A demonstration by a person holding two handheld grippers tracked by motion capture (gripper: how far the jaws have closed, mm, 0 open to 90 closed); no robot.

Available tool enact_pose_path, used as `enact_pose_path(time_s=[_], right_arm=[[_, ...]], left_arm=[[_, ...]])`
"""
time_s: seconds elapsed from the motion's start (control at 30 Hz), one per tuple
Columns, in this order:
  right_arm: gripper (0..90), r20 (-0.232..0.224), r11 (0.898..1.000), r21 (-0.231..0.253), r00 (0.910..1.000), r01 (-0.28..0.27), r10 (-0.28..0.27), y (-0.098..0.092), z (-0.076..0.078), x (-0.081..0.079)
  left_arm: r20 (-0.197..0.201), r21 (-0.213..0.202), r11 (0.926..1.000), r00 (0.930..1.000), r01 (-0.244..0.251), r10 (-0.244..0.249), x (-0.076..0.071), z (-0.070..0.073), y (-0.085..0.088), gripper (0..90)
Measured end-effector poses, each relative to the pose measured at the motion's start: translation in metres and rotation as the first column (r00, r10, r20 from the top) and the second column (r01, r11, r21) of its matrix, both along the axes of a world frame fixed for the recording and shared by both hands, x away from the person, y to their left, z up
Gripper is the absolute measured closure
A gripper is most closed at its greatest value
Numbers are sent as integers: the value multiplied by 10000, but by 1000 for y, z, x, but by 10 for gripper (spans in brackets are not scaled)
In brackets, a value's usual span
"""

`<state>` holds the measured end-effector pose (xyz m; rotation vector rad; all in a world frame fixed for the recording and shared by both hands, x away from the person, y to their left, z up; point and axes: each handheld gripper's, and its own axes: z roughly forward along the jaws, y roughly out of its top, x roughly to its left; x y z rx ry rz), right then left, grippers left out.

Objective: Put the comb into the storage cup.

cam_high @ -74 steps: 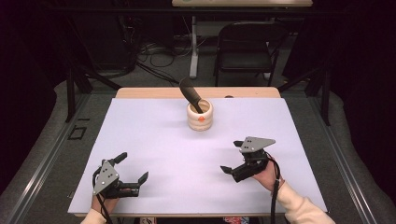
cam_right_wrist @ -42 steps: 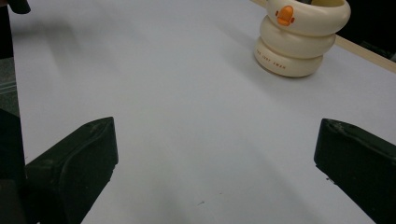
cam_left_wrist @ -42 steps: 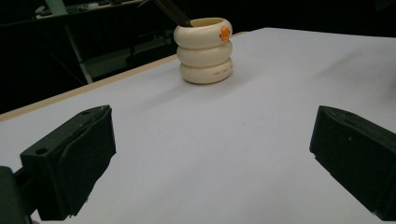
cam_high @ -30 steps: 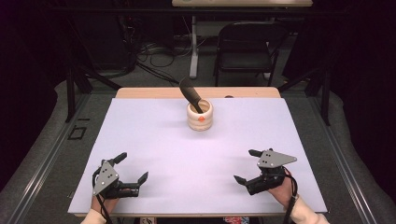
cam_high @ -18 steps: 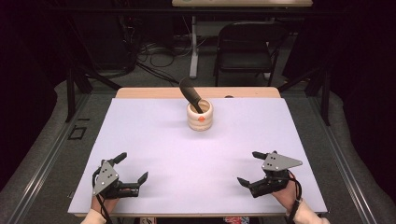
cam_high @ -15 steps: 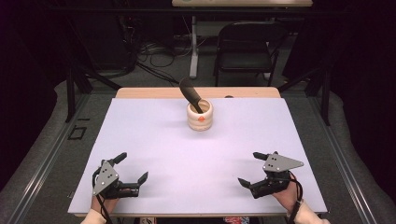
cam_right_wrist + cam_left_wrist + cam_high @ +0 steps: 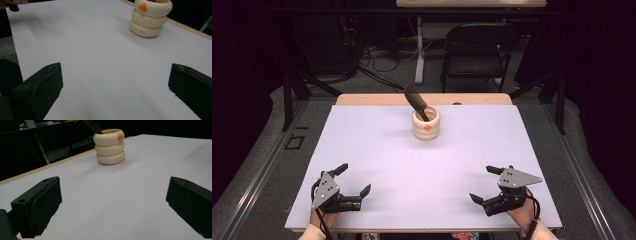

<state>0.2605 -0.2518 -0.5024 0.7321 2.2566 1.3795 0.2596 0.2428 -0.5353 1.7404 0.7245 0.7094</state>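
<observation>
Dark utensil point(image 7: 416, 101) in the cream holder point(image 7: 426, 124): lower end hidden inside, so can't tell what tool it is. In left gripper view its top is cut off by the upper edge. Small print on holder's bottom ring point(image 7: 139, 30) too tiny to read. Person's forearms cut off at bottom edge of high view. Other hand's fingers point(image 7: 15, 2) cropped at top-left corner in right gripper view.

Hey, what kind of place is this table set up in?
Probably a lab or recording studio, not a home. The white-covered table stands among dark curtains, with loose cables on the floor and a black folding chair behind it. A cream ringed cup holding a dark tool is the one prop.
</observation>
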Motion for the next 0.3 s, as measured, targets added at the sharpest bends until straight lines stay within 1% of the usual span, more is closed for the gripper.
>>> enact_pose_path(time_s=[0.3], right_arm=[[0,-19,9999,-101,10000,-65,65,0,-2,0]], left_arm=[[-11,10,10000,10000,0,0,0,0,0,3]])
